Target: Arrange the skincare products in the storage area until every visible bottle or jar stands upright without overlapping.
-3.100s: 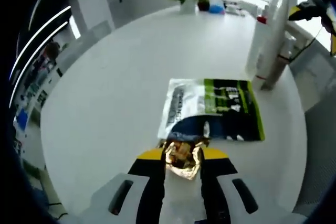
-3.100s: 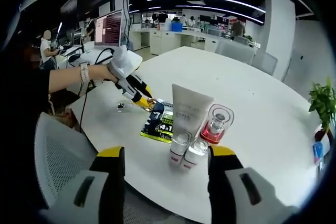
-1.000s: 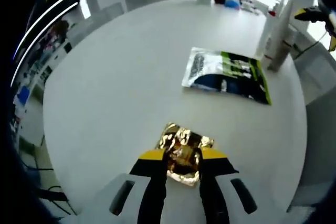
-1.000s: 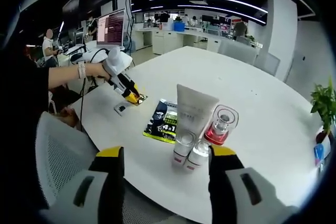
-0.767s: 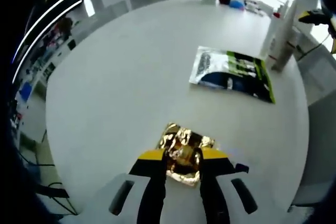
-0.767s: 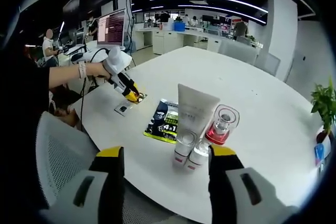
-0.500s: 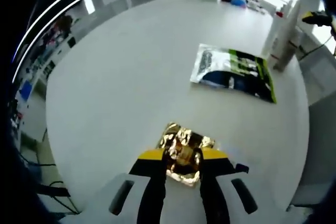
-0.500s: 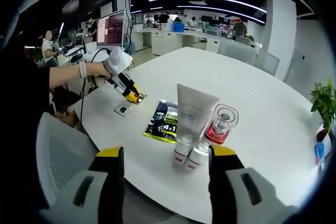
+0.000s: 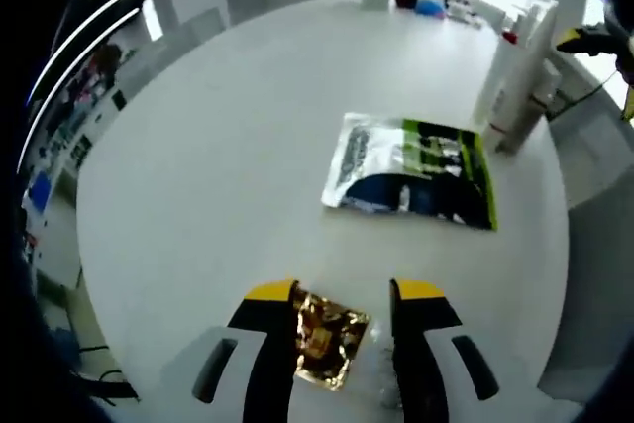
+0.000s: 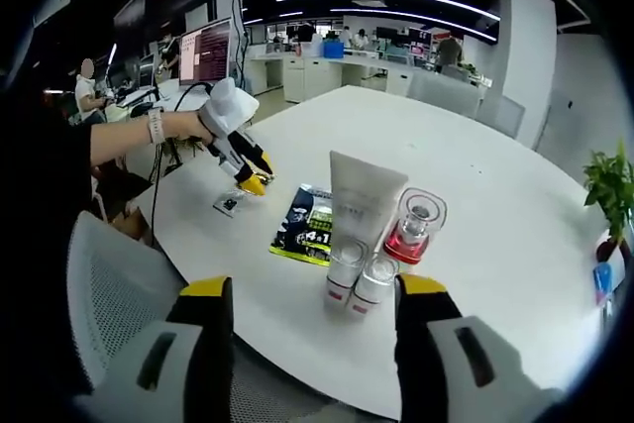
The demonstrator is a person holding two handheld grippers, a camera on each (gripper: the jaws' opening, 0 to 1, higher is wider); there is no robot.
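In the left gripper view, the left gripper [image 9: 342, 329] has its fingers spread, and the gold sachet [image 9: 325, 338] lies flat on the worktop [image 9: 218, 146] between them, released. The green-black pouch [image 9: 416, 170] lies flat further ahead, its long axis across the view.

In the right gripper view, the right gripper [image 10: 307, 319] is also released and holds nothing. The white tube [image 10: 362, 203], the red bottle [image 10: 411, 230] and two small bottles [image 10: 357, 279] stand upright just ahead, nearer to this gripper.

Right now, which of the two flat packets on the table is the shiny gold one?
The small gold foil sachet lying between the left gripper's open jaws. The other, the green and black packet, is bigger and lies near the standing bottles.
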